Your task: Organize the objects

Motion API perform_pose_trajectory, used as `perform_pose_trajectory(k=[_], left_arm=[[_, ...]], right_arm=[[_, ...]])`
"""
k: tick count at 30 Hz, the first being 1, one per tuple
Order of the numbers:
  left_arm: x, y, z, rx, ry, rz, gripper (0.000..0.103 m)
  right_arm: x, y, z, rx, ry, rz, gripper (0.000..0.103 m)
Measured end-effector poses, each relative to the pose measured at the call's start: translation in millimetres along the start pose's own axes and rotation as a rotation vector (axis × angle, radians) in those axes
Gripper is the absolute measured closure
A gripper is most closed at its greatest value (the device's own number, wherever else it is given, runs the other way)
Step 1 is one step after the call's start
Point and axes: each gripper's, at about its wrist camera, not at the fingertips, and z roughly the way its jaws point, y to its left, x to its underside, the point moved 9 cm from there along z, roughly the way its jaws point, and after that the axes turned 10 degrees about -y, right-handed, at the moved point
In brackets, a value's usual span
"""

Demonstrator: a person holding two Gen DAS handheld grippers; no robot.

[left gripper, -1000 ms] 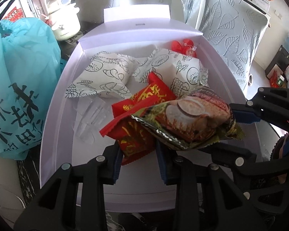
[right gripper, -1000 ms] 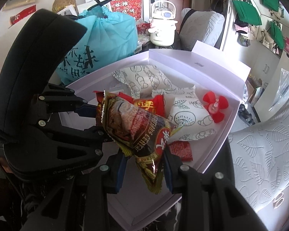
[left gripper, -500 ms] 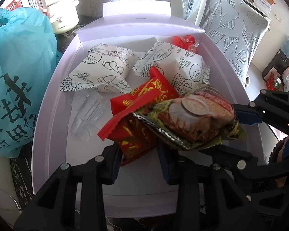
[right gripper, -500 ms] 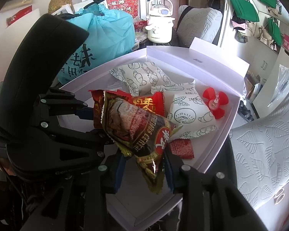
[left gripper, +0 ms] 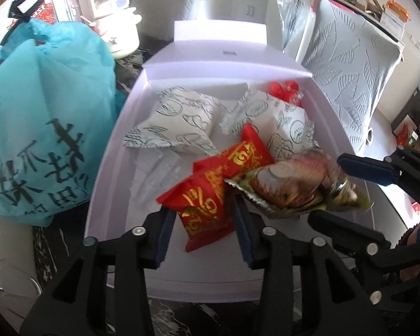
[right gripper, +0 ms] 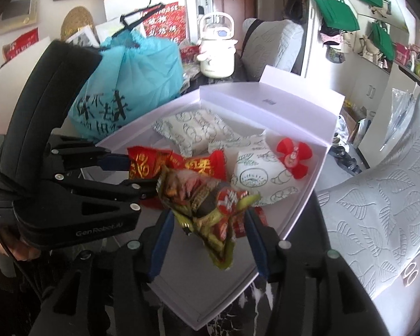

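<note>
An open white box [left gripper: 112, 140] [right gripper: 266, 106] lies under both grippers. My left gripper [left gripper: 204, 238] [right gripper: 131, 176] hangs over its near end with its jaws opening. A red snack packet [left gripper: 204, 204] [right gripper: 145, 165] with gold writing lies loose between the pads, which no longer press on it. My right gripper [right gripper: 208, 243] [left gripper: 350, 196] comes in from the right, its jaws also opening. A brown-green snack packet [right gripper: 207, 204] [left gripper: 294, 184], blurred, slips down between its spread fingers. Two white patterned packets [left gripper: 179, 120] [left gripper: 280, 120] and a red bow [left gripper: 284, 91] [right gripper: 292, 156] lie further back in the box.
A teal bag [left gripper: 42, 128] [right gripper: 137, 78] presses against the box's left side. A white cooker [left gripper: 114, 30] [right gripper: 217, 56] stands behind it. A grey leaf-patterned cushion [left gripper: 350, 70] [right gripper: 378, 210] flanks the box on the right. Clear plastic [left gripper: 156, 173] lies in the box's left half.
Both pairs of jaws have spread apart. The red packet and the brown-green packet, gripped before, have come loose and sagged toward the box floor.
</note>
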Motion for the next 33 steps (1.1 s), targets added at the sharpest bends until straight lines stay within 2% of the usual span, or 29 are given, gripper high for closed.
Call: perform_pose_trajectory(k=[1, 3, 8, 10, 21, 30, 33], left_arm=[[-1, 2, -1, 0.001, -0.002, -0.006, 0.060], [-3, 3, -2, 0.001, -0.004, -0.011, 0.059], [-8, 2, -7, -0.014, -0.026, 0.001, 0.042], [-8, 1, -12, -0.033, -0.029, 0.009, 0.039], [-10, 10, -39, -0.038, -0.073, -0.059, 0.039], [-10, 16, -83, -0.070, -0.126, -0.083, 0.038], [-9, 16, -100, -0.077, -0.150, -0.096, 0.034]], right_arm=[[-1, 0, -2, 0.002, -0.007, 0.004, 0.042], [-3, -2, -5, 0.009, -0.020, 0.011, 0.041], [0, -6, -6, 0.042, -0.005, 0.012, 0.040], [2, -8, -7, 0.050, -0.006, 0.018, 0.040], [-9, -6, -36, 0.076, -0.065, 0.024, 0.040], [-23, 5, -74, 0.098, -0.151, 0.017, 0.039], [-25, 7, -87, 0.101, -0.161, 0.029, 0.033]])
